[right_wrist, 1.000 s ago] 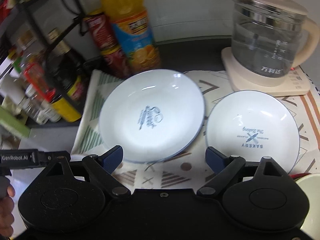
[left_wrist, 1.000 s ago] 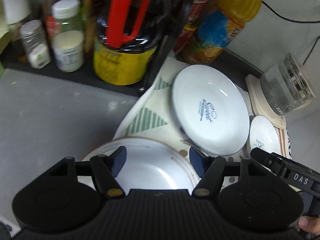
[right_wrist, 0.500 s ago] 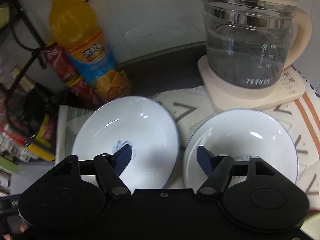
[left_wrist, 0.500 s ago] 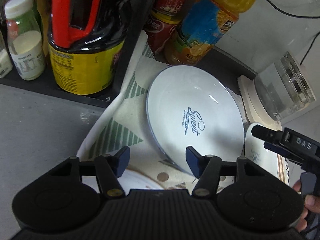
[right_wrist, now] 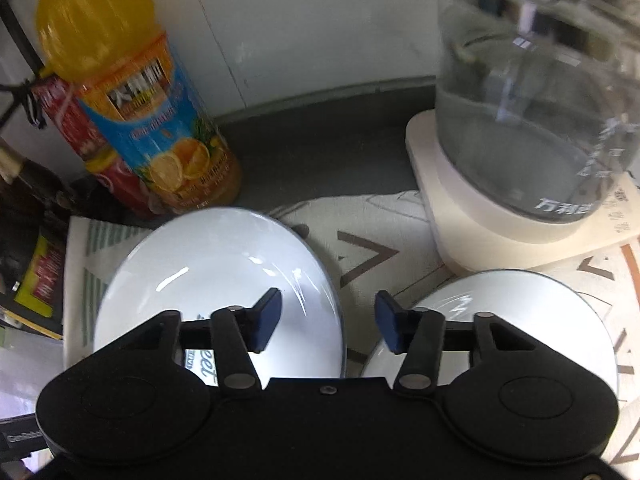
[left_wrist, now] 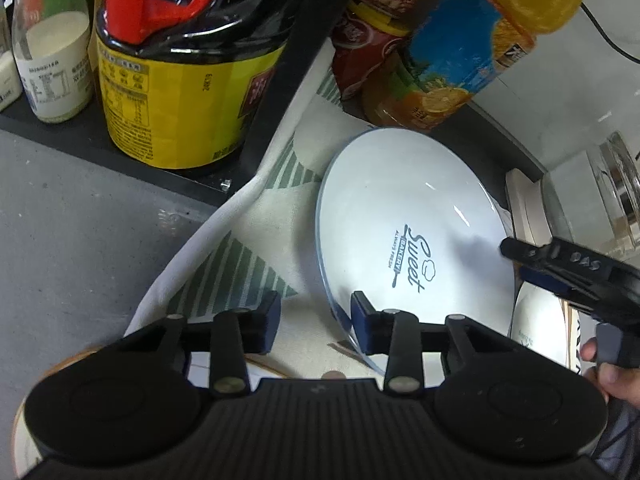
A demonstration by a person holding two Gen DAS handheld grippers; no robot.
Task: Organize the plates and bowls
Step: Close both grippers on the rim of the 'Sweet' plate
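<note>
Two grippers point steeply down at a patterned cloth (left_wrist: 256,248). On the left, the left gripper (left_wrist: 316,322) straddles the near left rim of the big white plate (left_wrist: 408,216). One blue pad is over the cloth and the other is over the plate. Its jaws are closing, and the pads do not press the rim. Far to the left, a dark jug (left_wrist: 188,60) with a yellow label stands on a black shelf next to a small white jar (left_wrist: 52,60). The big plate has "Sweet", "BAKERY" and "ALWAYS FRESH" written on it in blue.

On the right, the right gripper (right_wrist: 328,322) hangs over the gap between the big plate and a second white plate (right_wrist: 520,320). Its jaws are closing too, with only the big plate's right rim between them. A juice bottle (right_wrist: 132,92) full of orange drink stands far behind the big plate. A glass kettle (right_wrist: 536,112) sits on a cream base at the far right.
</note>
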